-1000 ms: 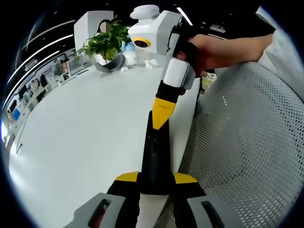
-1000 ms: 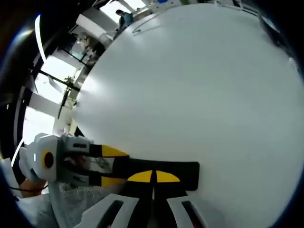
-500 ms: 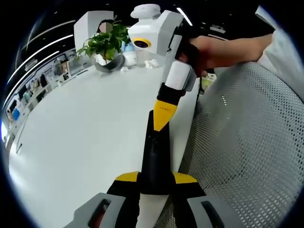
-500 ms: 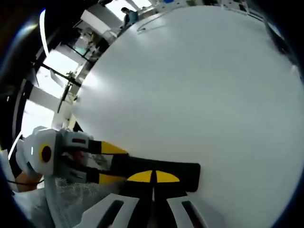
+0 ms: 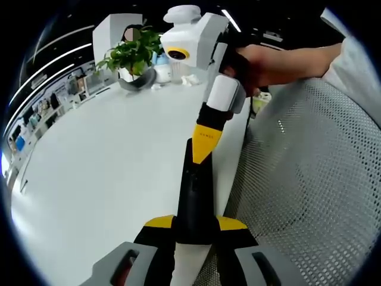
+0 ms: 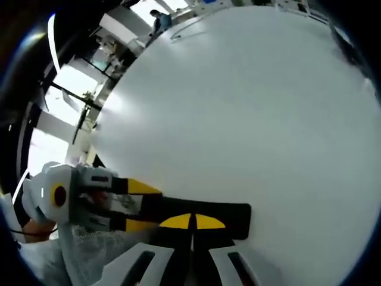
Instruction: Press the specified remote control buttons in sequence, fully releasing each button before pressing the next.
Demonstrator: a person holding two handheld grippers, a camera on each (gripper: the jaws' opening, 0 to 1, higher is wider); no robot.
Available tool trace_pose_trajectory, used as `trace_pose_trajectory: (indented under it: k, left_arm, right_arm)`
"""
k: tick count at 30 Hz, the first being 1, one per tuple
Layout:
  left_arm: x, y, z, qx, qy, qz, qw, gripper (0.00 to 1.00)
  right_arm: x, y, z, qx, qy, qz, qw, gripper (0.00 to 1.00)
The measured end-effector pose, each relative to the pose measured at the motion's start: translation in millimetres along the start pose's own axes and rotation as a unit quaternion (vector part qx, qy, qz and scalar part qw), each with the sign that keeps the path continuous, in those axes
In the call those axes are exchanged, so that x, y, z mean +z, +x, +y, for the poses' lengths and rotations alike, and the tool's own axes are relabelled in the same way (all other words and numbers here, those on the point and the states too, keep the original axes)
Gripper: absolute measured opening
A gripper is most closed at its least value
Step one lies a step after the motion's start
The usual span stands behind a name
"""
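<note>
A long black remote control (image 5: 193,190) lies over the edge of the white table (image 5: 107,155), its near end clamped between my left gripper's (image 5: 195,222) yellow-tipped jaws. My right gripper (image 5: 202,143) comes down from the upper right, held by a person's hand (image 5: 268,62). It is shut, and its pointed yellow tip rests on the remote's top face. In the right gripper view my right gripper's (image 6: 191,221) tips meet on the remote control (image 6: 233,214), and my left gripper (image 6: 141,207) holds the remote from the left.
A potted green plant (image 5: 132,56) and small white items stand at the table's far end. A grey perforated chair back (image 5: 309,179) is to the right of the table edge. The white tabletop (image 6: 238,107) stretches ahead.
Almost nothing: the right gripper's view shifted slightly half a second ago and has come back. Its tip stays on the remote, and the left gripper keeps its hold.
</note>
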State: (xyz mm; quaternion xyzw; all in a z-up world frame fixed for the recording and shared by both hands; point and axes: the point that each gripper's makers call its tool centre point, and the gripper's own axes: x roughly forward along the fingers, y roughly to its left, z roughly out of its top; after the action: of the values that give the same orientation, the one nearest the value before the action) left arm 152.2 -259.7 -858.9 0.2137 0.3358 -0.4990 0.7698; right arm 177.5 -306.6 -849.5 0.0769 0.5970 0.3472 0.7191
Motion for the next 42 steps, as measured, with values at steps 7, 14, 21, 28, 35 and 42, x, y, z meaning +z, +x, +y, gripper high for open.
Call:
trace_pose_trajectory:
  k: [7, 14, 21, 28, 35, 42]
  left_arm:
    - [0.1, 0, 0.0, 0.0, 0.0, 0.0, 1.0, 0.24]
    - [0.2, 0, 0.0, 0.0, 0.0, 0.0, 1.0, 0.24]
    - [0.4, 0, 0.0, 0.0, 0.001, 0.0, 1.0, 0.24]
    - [0.4, 0, 0.2, 0.0, 0.001, 0.0, 1.0, 0.24]
    - [0.2, 0, 0.4, 0.0, 0.001, 0.0, 1.0, 0.24]
    - [0.2, 0, 0.4, -0.001, 0.002, 0.0, 1.0, 0.24]
  right_arm:
    - [-1.8, -1, 1, 0.001, 0.004, 0.005, 1.0, 0.0]
    - [-6.4, -5, -2, -0.002, 0.022, 0.019, 0.9996, 0.0]
    - [-2.9, -12, -9, -0.005, 0.052, 0.003, 0.9986, 0.0]
    - [-9.3, -9, -9, -0.009, 0.051, 0.025, 0.9984, 0.0]
    - [-9.1, -8, -9, -0.017, 0.037, 0.025, 0.9989, 0.0]
    - [-11.3, -7, -8, -0.022, 0.017, 0.027, 0.9992, 0.0]
